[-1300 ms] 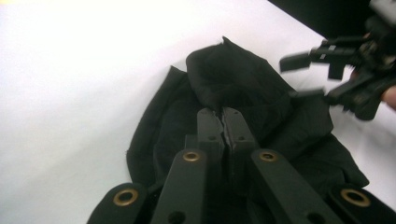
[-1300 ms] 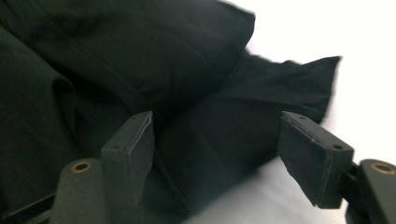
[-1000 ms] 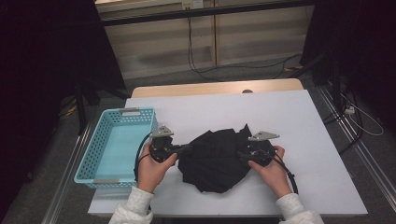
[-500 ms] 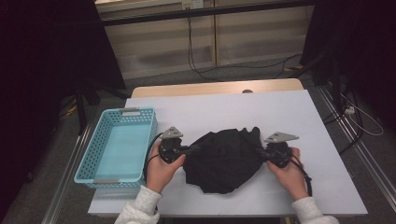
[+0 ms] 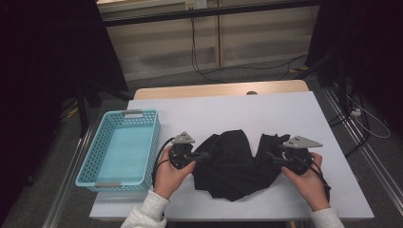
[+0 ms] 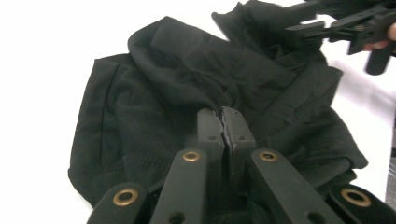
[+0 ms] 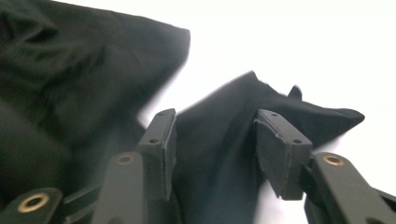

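A crumpled black garment (image 5: 233, 166) lies on the white table (image 5: 237, 109) between my two hands. My left gripper (image 5: 205, 155) sits at its left edge, jaws pressed together on a pinch of the fabric (image 6: 177, 70), with the tips (image 6: 223, 114) buried in a fold. My right gripper (image 5: 271, 156) is at the garment's right edge. Its jaws (image 7: 215, 135) have just been opening and stand apart, with a fold of the black fabric (image 7: 70, 84) lying loose between the pads. The left gripper view also catches the right gripper (image 6: 336, 23) at the top right.
A light blue plastic basket (image 5: 102, 161) stands empty at the table's left side, just left of my left hand. White tabletop stretches behind and to the right of the garment. Cables run across the floor beyond the table.
My right gripper has moved to the right, drawing the garment out wider, and its jaws have parted. The left hand has shifted slightly right, still shut on the fabric.
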